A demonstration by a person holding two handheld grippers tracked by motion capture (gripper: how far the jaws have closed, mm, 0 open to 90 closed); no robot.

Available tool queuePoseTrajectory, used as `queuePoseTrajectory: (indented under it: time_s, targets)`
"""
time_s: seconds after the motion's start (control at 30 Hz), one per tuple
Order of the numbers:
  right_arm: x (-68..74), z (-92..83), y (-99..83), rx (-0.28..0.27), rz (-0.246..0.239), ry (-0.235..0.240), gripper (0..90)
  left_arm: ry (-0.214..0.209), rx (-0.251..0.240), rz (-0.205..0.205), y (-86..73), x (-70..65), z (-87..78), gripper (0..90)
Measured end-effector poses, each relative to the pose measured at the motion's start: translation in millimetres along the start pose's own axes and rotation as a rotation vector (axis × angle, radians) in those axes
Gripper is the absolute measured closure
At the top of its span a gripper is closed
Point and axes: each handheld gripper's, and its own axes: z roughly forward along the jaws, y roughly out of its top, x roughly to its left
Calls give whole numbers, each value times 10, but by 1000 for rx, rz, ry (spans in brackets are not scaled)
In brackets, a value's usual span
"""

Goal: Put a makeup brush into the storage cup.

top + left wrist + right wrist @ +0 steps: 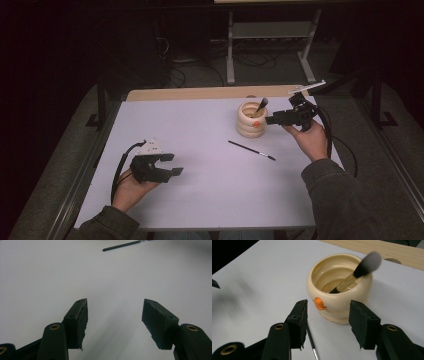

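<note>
High view: cup (251,120) near table's (200,200) far edge, open surface leftward.

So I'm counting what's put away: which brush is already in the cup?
The thick brush with the dark fluffy head leans inside the cream cup; the thin black brush lies on the table.

A cream ribbed pot (251,120) with an orange mark on its side stands upright at the upper right of the high view's table. A brush (358,271) with a dark, blurred, seemingly bristly head leans inside it against the rim, while a thin black brush (251,150) lies flat just below the pot
</note>
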Motion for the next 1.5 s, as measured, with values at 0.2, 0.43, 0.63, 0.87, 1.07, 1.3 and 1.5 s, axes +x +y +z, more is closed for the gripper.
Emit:
queuePoseTrajectory:
  time_s: [0.2,0.43,0.63,0.87,1.07,1.3,1.5]
  targets:
    - [33,14,-68,0,-9,7,429,3,-6,-2,-2,8,-12,372]
    - [72,12,-131,-2,-18,17,383,8,-13,-17,-2,8,-28,367]
    - [122,25,-204,23,-29,19,363,12,-17,-12,1,13,-34,367]
    - [172,-11,-303,16,-49,29,355,12,-19,-8,4,6,-37,367]
    - [213,-12,-350,27,-65,28,333,11,-16,0,6,8,-36,367]
    - [261,-18,-398,43,-82,16,319,11,-20,-1,16,-5,-37,366]
    - [284,-48,-414,56,-88,12,320,8,-22,2,29,-8,-46,363]
